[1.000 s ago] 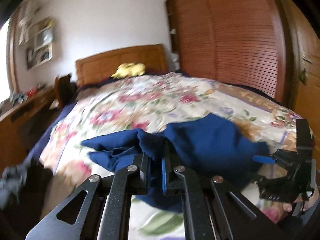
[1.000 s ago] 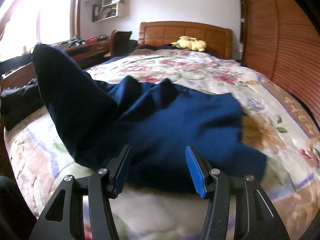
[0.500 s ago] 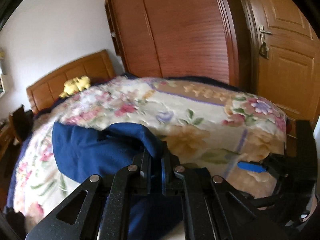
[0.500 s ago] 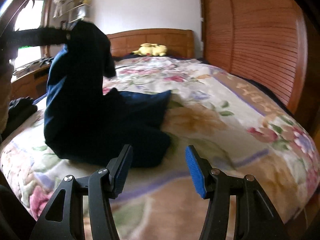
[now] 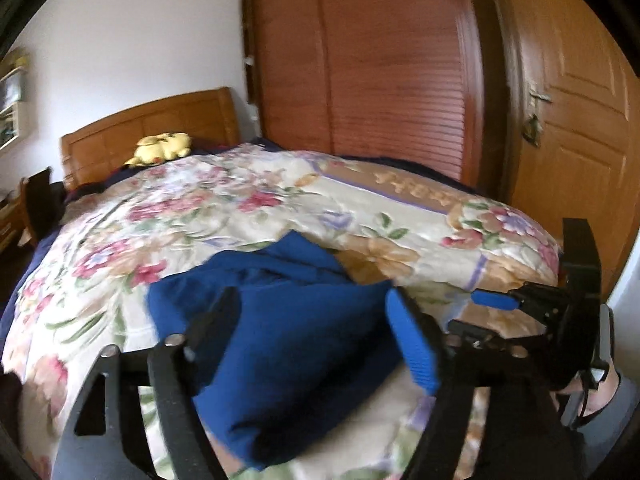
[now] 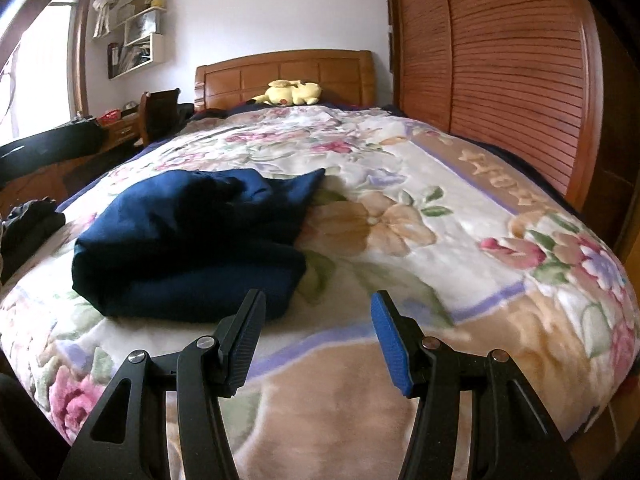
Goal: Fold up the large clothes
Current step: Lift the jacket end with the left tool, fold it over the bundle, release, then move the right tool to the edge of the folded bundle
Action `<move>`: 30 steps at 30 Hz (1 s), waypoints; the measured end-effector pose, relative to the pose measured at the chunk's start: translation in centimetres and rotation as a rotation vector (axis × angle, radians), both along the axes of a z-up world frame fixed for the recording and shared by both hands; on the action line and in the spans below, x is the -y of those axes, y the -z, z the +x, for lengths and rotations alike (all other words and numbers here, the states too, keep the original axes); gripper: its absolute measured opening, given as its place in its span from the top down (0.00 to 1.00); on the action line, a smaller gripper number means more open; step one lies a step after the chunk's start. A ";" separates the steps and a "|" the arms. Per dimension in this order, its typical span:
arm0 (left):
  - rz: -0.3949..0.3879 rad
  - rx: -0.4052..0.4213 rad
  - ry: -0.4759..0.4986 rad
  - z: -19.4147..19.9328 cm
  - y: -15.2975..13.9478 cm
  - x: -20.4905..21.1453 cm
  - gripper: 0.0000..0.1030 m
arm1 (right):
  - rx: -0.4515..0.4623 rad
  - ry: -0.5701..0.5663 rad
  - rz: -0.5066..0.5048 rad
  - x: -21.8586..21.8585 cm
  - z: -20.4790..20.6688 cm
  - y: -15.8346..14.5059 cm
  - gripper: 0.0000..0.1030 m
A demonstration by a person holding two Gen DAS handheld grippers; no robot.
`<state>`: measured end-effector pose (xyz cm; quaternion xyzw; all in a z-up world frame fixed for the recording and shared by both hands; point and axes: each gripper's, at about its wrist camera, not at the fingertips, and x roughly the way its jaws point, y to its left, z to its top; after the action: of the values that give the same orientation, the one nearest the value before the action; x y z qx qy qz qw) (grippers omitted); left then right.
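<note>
The navy garment (image 6: 192,240) lies on the bed (image 6: 440,240) at ten o'clock in the right view, folded into a thick, rumpled bundle. The left gripper (image 5: 320,340) has just spread its jaws, cloth lying loose between them. The right gripper (image 6: 318,340) stands spread over bare blanket.

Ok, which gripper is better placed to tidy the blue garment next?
Left. The left gripper is open directly over the blue garment, having just released it; the right gripper is open over bare blanket.
</note>
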<state>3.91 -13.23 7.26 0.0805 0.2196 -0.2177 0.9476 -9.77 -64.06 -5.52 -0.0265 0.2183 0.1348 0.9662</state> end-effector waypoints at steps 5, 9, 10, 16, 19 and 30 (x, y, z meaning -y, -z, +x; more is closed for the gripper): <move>-0.010 -0.001 -0.111 -0.2 2.2 -5.1 0.23 | 0.004 -0.019 -0.005 -0.8 0.9 0.1 0.45; -0.028 -0.028 -0.176 -0.3 4.3 -9.0 0.23 | 0.029 -0.038 0.009 -1.4 1.2 -1.7 0.45; -0.032 -0.037 -0.189 -0.2 4.8 -9.7 0.23 | 0.034 -0.043 0.013 -1.6 1.5 -1.9 0.45; -0.042 -0.043 -0.241 0.2 6.7 -12.6 0.23 | 0.059 -0.098 -0.022 -4.2 2.5 -4.8 0.45; -0.048 -0.036 -0.249 0.2 7.0 -13.4 0.23 | 0.045 -0.133 -0.038 -5.9 3.5 -5.9 0.45; -0.058 -0.048 -0.259 -0.3 8.2 -15.1 0.23 | -0.086 -0.180 -0.116 -9.4 8.4 -6.3 0.45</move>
<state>3.61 1.86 -0.94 0.0189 0.2444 -0.1017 0.9641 -1.38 -54.70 0.77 -0.0960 0.2636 0.2090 0.9368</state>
